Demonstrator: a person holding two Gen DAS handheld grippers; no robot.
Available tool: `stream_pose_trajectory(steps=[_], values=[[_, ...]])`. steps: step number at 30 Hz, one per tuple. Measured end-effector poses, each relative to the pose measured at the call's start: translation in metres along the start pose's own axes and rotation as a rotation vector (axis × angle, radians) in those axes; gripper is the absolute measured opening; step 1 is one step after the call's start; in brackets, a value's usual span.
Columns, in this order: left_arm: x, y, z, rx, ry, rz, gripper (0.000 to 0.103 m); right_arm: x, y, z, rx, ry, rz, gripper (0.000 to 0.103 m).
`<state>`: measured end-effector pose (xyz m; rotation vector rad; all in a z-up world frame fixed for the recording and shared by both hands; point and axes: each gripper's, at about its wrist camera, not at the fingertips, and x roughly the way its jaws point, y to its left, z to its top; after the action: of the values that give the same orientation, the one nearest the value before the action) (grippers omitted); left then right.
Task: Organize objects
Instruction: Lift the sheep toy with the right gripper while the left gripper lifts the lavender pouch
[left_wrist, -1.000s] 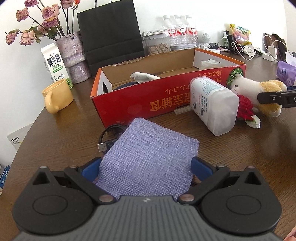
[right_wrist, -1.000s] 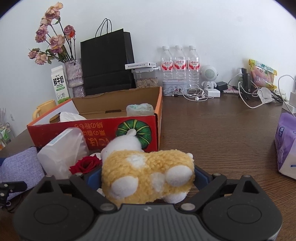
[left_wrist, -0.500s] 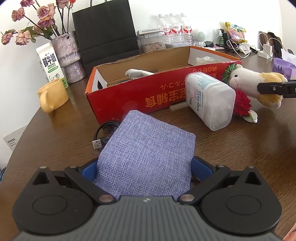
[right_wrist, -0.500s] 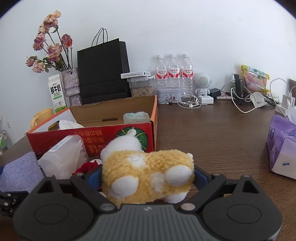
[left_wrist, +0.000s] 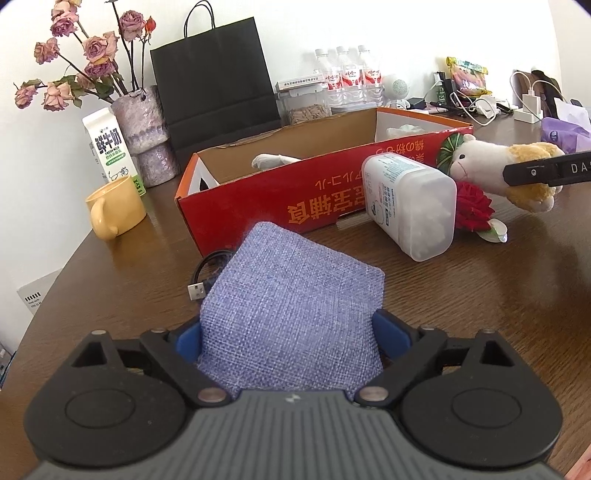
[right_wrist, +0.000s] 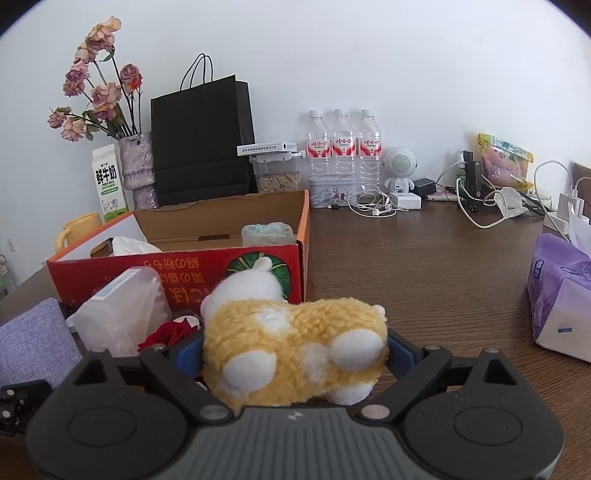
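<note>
A purple woven fabric pouch lies on the brown table in front of the red cardboard box. My left gripper straddles its near end. The jaws are closing and the blue pads touch its two sides. My right gripper is shut on a yellow and white plush toy. In the left wrist view the toy sits at the box's right corner with a black finger across it.
A clear plastic tub and a red fabric rose lie against the box front. A black USB cable pokes out beside the pouch. A yellow mug, milk carton, flower vase, black bag, bottles and a purple tissue pack ring the table.
The left gripper's pads have drawn in against the pouch's sides, and its view has tipped up slightly. The right gripper keeps its hold on the plush toy in the same spot.
</note>
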<state>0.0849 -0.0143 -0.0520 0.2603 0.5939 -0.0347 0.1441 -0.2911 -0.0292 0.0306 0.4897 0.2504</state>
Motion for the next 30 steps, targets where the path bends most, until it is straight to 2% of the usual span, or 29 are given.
stream_pose_trajectory(steps=[7, 11, 15, 20, 22, 30], values=[[-0.005, -0.003, -0.002, -0.003, -0.009, -0.006, 0.074, 0.000, 0.000, 0.000, 0.002, 0.000, -0.001, 0.095], [-0.007, -0.001, -0.003, -0.020, -0.008, -0.006, 0.070, 0.000, -0.001, 0.000, 0.001, -0.002, -0.001, 0.095], [-0.010, 0.004, -0.003, -0.058, -0.015, -0.016, 0.061, -0.002, -0.001, 0.001, -0.003, -0.010, -0.005, 0.095], [-0.015, 0.009, -0.001, -0.095, -0.032, -0.031, 0.044, -0.006, 0.000, -0.001, -0.009, -0.030, -0.012, 0.095], [-0.017, 0.010, 0.000, -0.104, -0.038, -0.035, 0.034, -0.009, 0.002, -0.002, -0.016, -0.035, -0.013, 0.095], [-0.025, 0.018, 0.006, -0.137, -0.044, -0.057, 0.021, -0.019, 0.005, -0.005, -0.027, -0.052, 0.002, 0.095]])
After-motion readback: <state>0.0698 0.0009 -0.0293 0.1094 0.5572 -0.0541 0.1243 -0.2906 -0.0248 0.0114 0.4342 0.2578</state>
